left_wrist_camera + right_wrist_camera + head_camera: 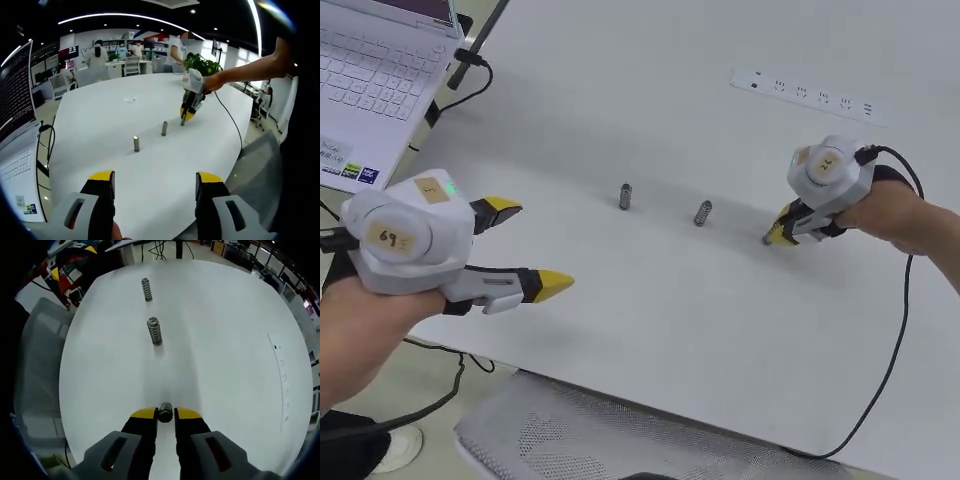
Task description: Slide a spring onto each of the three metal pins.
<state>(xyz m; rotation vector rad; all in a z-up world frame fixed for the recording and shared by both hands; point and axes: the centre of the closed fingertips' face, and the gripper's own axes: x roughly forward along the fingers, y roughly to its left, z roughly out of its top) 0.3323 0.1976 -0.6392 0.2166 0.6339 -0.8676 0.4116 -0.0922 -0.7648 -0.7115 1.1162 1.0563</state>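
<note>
- White table: a laptop sits at its far left, a power strip at its far right.
- Left gripper: hovers near the table's front edge, jaws wide apart, holding nothing.
- Right gripper: tips down at the tabletop, jaws closed on a small metal cylinder, probably the third pin. Whether it carries a spring cannot be told.
- Two upright pins, the first sprung pin and the second sprung pin, appear finished. One seems left.

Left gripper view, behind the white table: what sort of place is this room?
Most likely an open-plan office: desks with people at the back, a potted plant beyond the white table, and a laptop and power strip on it.
</note>
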